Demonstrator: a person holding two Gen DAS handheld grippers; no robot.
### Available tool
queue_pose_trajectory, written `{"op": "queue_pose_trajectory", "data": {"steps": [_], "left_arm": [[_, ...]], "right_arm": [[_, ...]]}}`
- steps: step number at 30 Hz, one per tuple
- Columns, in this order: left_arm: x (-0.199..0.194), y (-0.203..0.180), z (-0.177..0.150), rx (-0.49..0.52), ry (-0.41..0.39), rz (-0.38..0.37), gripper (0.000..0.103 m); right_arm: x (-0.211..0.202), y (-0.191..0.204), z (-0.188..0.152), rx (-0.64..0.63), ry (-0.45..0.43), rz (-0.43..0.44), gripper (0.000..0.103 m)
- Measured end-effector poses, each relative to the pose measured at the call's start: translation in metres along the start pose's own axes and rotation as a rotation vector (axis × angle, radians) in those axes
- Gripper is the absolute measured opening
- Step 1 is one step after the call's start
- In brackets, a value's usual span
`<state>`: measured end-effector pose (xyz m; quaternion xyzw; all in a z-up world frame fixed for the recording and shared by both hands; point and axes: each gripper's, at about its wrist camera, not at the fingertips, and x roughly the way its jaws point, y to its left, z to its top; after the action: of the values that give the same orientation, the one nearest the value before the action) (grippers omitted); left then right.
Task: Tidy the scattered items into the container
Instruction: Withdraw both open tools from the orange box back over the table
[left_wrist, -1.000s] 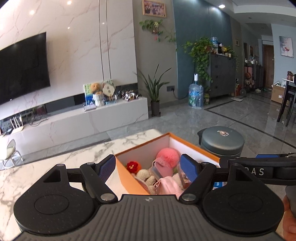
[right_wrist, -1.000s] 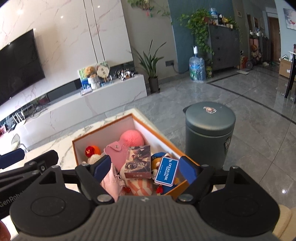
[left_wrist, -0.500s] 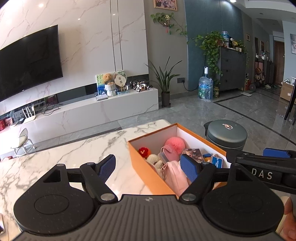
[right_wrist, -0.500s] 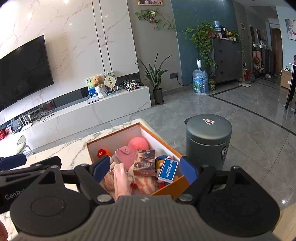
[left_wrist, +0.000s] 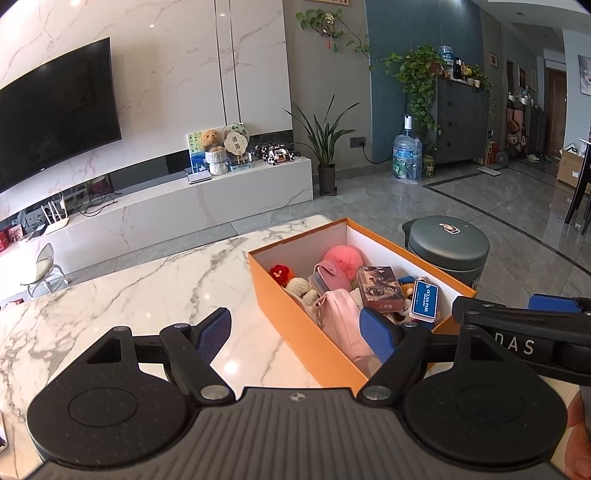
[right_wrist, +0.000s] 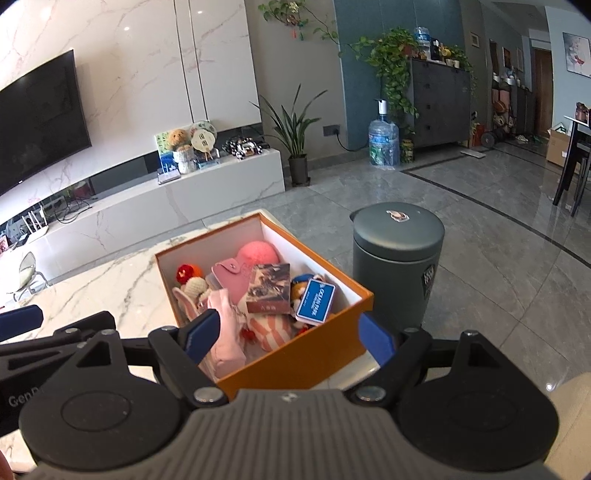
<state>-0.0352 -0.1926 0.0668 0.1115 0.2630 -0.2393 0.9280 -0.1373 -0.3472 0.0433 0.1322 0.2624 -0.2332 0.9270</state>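
Note:
An orange box (left_wrist: 295, 314) (right_wrist: 317, 347) with a white inside stands on the marble table (left_wrist: 129, 295). It holds a pink pompom (left_wrist: 341, 256), a pink pouch (right_wrist: 227, 332), a brown card box (right_wrist: 269, 288), a blue card pack (right_wrist: 316, 301) and small knitted toys (left_wrist: 295, 284). My left gripper (left_wrist: 297, 334) is open and empty, above the box's near left wall. My right gripper (right_wrist: 290, 334) is open and empty, above the box's near end. Each gripper shows at the edge of the other's view.
A dark green lidded bin (right_wrist: 397, 258) stands on the floor just right of the table's end. A low white TV bench (left_wrist: 184, 206) and a wall TV (left_wrist: 55, 110) are behind. Grey tiled floor (right_wrist: 498, 258) lies to the right.
Both grippers have pulled back and up from the box, so more of the box and table shows. Both stay open and empty.

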Motion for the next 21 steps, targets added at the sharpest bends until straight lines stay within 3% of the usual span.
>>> {"op": "queue_pose_trajectory", "data": {"steps": [21], "left_arm": [[0.011,0.023,-0.02,-0.035,0.065,0.019,0.085]], "right_arm": [[0.015,0.031,-0.013,-0.075,0.077,-0.051,0.083]]}}
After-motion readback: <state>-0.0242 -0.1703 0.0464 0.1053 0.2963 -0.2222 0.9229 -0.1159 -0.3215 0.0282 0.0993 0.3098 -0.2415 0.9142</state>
